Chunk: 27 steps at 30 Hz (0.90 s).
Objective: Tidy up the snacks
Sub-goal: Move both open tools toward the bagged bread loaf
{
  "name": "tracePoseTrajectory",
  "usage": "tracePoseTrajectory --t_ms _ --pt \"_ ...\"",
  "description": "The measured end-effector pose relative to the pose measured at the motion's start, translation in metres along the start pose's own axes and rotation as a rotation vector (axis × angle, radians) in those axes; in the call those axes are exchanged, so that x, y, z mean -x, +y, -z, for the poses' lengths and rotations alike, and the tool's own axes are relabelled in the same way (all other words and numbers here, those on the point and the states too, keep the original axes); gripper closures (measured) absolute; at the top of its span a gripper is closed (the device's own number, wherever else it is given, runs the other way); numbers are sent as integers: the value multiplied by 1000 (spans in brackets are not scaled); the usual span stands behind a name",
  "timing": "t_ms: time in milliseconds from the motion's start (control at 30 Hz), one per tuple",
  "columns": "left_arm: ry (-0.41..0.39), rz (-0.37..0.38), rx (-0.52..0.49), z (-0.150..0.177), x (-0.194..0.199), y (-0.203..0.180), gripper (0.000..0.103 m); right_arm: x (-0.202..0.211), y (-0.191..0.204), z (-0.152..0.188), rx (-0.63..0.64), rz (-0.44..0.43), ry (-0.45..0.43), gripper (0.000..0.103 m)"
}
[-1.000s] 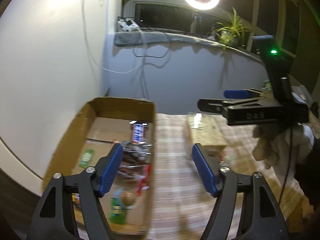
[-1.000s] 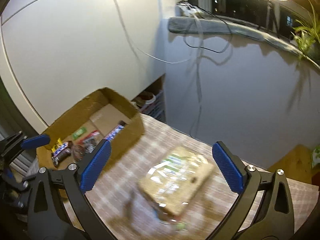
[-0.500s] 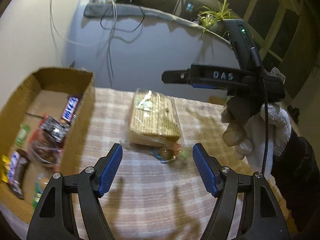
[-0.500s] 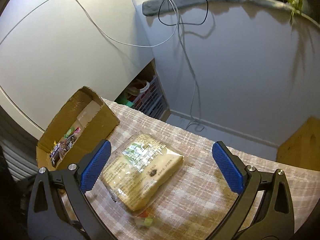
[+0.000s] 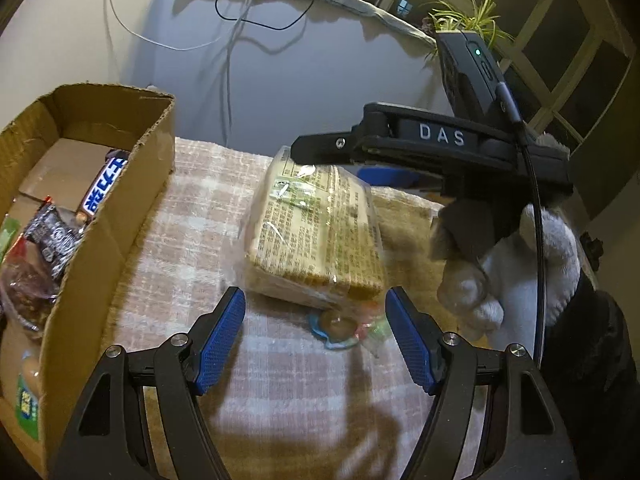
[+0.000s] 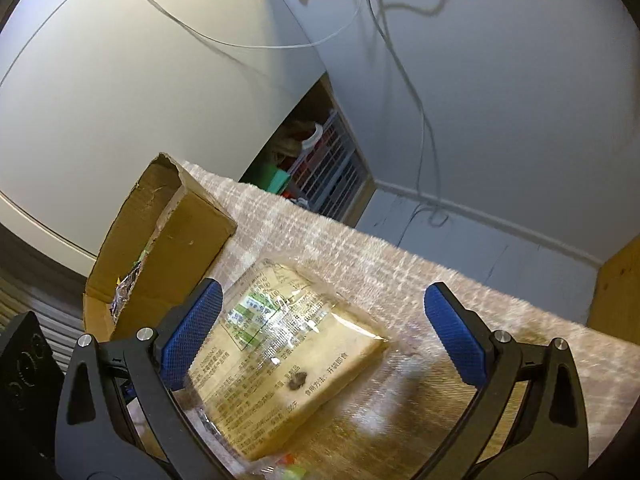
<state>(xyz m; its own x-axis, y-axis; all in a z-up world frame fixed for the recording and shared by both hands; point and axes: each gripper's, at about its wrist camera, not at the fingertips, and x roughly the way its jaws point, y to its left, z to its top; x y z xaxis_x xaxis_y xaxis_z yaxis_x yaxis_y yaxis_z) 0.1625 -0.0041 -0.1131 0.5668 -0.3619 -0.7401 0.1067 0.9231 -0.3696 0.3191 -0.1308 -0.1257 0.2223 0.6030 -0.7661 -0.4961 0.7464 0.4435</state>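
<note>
Checked cloth (image 5: 192,240) between box (image 5: 132,216), bread pack (image 5: 316,232).

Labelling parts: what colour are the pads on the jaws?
Blue pads, textured, clearest in the left wrist view.

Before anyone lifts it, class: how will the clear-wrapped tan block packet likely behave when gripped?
The clear-wrapped tan block packet looks boxy and flat-lying, so it probably won't roll. Its glossy, loose film may slip or crinkle. The contents seem layered, possibly crushable.
</note>
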Motion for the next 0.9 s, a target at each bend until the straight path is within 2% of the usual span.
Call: tracePoseTrajectory --t_ms 133,267,400,667,900 --pt "10 4 22 -9 -10 3 30 -4 -5 4 -28 -44 12 1" --pt "17 6 9 -12 -18 2 32 -4 -5 7 -29 -60 21 7" --pt "19 3 -8 -13 -23 -1 34 -1 -5 8 -26 -52 23 20" --pt "10 -24 -71 -14 -26 -7 52 6 -10 13 -39 -62 18 34" --pt "9 -37 -103 -14 -28 -11 52 14 -5 19 -13 -48 7 45"
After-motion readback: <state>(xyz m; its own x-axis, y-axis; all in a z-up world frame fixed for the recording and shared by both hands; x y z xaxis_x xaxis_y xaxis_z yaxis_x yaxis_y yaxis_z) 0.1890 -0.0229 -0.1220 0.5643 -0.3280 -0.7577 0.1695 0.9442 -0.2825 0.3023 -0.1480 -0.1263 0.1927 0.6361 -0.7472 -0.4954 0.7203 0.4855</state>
